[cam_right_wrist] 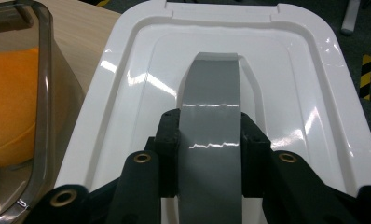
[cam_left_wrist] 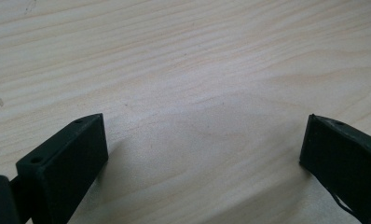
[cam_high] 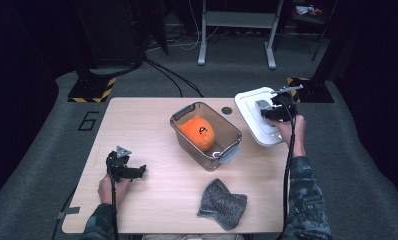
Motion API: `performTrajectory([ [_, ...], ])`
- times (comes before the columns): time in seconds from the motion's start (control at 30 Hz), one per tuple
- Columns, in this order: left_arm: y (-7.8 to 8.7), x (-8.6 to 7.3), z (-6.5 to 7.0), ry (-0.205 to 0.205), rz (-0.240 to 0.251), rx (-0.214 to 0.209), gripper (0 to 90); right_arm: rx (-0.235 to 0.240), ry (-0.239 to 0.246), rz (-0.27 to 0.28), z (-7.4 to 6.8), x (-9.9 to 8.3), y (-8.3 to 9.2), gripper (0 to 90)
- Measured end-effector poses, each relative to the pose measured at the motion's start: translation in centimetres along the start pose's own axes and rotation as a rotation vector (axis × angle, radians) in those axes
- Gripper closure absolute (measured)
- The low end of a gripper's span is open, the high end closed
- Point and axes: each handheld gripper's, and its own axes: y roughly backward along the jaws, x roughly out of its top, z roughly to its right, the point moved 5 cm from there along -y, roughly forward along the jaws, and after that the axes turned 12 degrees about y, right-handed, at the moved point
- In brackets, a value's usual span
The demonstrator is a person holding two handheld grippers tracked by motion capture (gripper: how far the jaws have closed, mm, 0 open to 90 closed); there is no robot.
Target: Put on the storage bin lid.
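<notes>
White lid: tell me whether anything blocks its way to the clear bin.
Nothing visible does. The right claw is shut on the grey handle of the white lid, just right of the clear bin. The orange toy sits below the bin's rim.

A single digit "6" (cam_high: 88, 120) is marked in dark outline on the grey floor (cam_high: 47, 130), just beside the left edge of the surface (cam_high: 137, 130). No other text is legible.
</notes>
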Motion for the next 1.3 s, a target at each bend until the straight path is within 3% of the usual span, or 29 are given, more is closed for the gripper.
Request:
performTrajectory([
  [0.47,0.0,0.0,0.0,0.000,0.000,0.000,0.3,0.056,0.043,0.046,-2.0,2.0,0.8,66.7],
  [0.7,0.0,0.0,0.0,0.000,0.000,0.000,0.3,0.091,0.055,0.052,-3.7,3.1,1.1,66.7],
  [1.3,0.0,0.0,0.0,-0.003,-0.002,-0.001,0.3,0.184,0.140,0.090,-8.5,5.5,0.6,66.6],
])
